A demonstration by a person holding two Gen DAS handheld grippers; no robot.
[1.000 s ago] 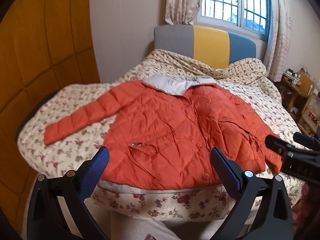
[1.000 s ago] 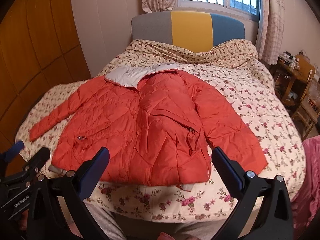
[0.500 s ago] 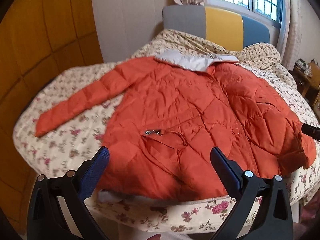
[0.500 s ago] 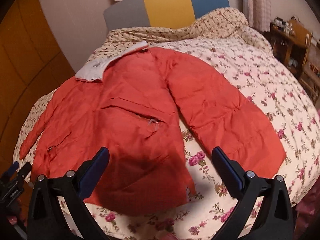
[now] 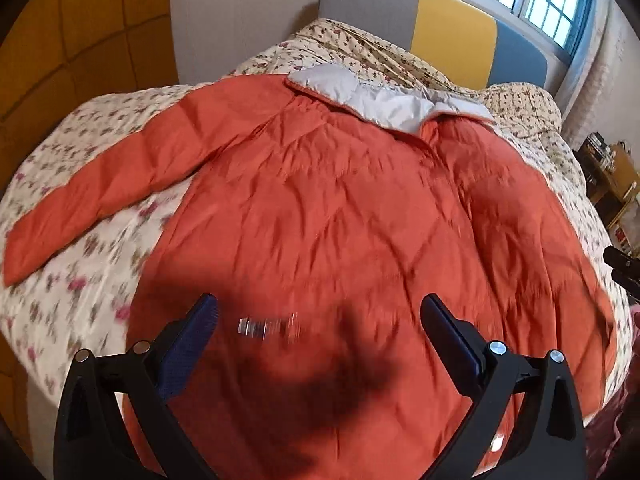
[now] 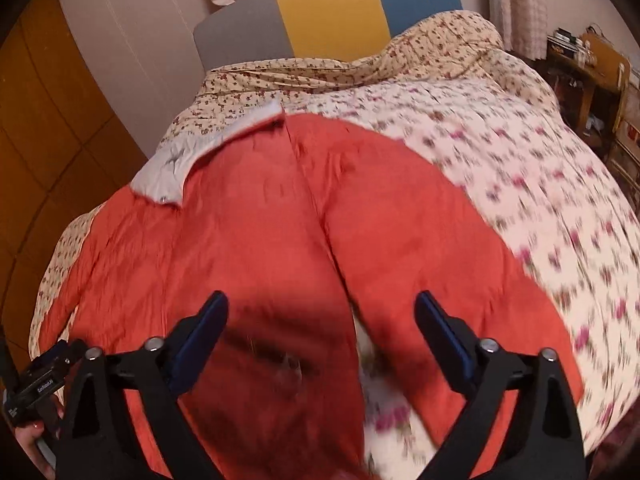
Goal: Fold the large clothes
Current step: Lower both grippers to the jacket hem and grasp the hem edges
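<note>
An orange quilted jacket (image 5: 340, 208) with a grey collar (image 5: 384, 100) lies spread front-up on the floral bedspread (image 5: 80, 272). Its one sleeve (image 5: 104, 184) stretches out to the left. My left gripper (image 5: 320, 312) hovers open just above the jacket's lower front, near a blurred zip pull (image 5: 268, 326). My right gripper (image 6: 320, 306) hangs over the jacket (image 6: 248, 248) where the body meets the other sleeve (image 6: 432, 272). Its jaws are closing, still wide apart, with no fabric pinched between them. The left gripper's body (image 6: 40, 384) and a hand show at the lower left of the right wrist view.
A headboard (image 6: 332, 12) in grey, yellow and blue stands behind the bed. Orange wall panels (image 5: 60, 40) run along the left. A wooden table (image 6: 588, 68) with clutter stands at the right, beside curtains (image 6: 520, 0). Bare bedspread (image 6: 540, 168) lies to the right of the jacket.
Both grippers have come forward and down toward the jacket, which now fills most of each view. The right gripper's jaws stand slightly narrower than before.
</note>
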